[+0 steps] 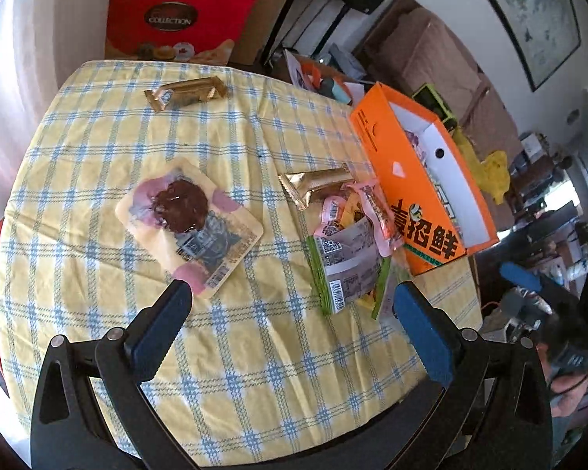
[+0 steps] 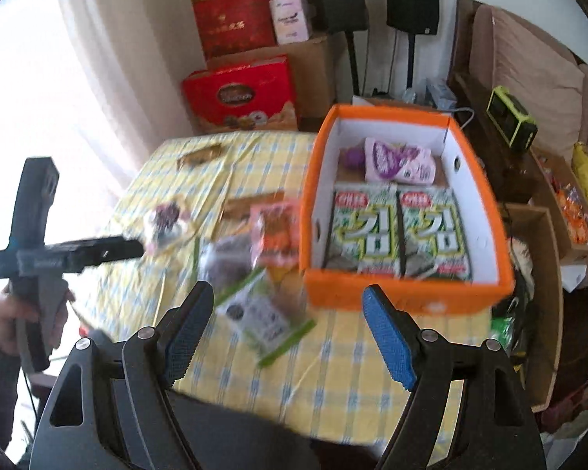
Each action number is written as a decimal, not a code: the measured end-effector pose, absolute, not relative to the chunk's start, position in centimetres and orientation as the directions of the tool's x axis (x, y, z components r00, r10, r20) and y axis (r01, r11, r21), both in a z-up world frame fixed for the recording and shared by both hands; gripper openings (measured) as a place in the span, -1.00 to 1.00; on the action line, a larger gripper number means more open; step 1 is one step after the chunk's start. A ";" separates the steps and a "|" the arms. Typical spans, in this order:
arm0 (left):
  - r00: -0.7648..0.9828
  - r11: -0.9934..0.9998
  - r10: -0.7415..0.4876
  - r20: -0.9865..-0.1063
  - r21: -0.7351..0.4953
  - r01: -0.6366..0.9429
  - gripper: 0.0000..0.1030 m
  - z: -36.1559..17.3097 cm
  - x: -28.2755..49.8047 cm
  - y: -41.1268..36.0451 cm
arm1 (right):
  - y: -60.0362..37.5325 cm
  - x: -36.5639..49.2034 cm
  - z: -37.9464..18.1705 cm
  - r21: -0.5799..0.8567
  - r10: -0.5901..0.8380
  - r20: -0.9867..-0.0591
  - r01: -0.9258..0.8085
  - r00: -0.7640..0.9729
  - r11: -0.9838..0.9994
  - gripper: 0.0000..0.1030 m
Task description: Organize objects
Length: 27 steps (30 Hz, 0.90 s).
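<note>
An orange box (image 1: 407, 196) (image 2: 372, 293) stands on the right of the yellow checked table (image 1: 235, 352). Inside lie two green seaweed packs (image 2: 400, 231) and a purple pouch (image 2: 400, 160). Beside the box lies a heap of snack packets (image 1: 352, 243) (image 2: 254, 266) with a gold bar (image 1: 317, 184). A cream packet with a dark centre (image 1: 188, 227) lies mid-table, just beyond my open, empty left gripper (image 1: 290, 301). Another gold bar (image 1: 188, 92) lies at the far edge. My right gripper (image 2: 290, 305) is open and empty above the heap. The left gripper also shows in the right wrist view (image 2: 133, 246).
Red gift boxes (image 1: 176, 19) (image 2: 239, 94) and cardboard boxes stand behind the table. A sofa (image 2: 529, 78) and a cluttered low table (image 2: 509, 125) are at the right. An open cardboard box (image 2: 541, 305) sits beside the table.
</note>
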<state>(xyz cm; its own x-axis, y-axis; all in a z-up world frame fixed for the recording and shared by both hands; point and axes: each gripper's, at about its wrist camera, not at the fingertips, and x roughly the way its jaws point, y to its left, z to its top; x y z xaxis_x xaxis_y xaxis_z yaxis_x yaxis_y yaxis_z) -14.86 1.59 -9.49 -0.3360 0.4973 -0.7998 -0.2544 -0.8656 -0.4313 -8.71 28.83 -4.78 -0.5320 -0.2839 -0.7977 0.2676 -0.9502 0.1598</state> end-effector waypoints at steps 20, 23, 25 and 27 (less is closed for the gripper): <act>-0.210 -0.833 0.525 -0.825 -0.447 -0.326 0.96 -12.8 -17.8 7.4 | 27.1 -9.8 -12.9 0.162 -0.283 -0.862 0.299 -0.420 -0.940 0.55; -0.189 -0.808 0.565 -0.803 -0.492 -0.325 0.96 -13.1 -17.8 7.6 | 26.8 -10.1 -13.1 0.164 -0.283 -0.862 0.297 -0.420 -0.941 0.55; -0.194 -0.807 0.569 -0.799 -0.497 -0.319 0.96 -13.3 -18.0 7.7 | 26.7 -10.2 -13.2 0.163 -0.284 -0.862 0.299 -0.419 -0.940 0.55; -0.198 -0.803 0.578 -0.792 -0.509 -0.309 0.86 -13.3 -18.1 7.7 | 26.6 -10.5 -13.4 0.170 -0.291 -0.863 0.306 -0.412 -0.937 0.55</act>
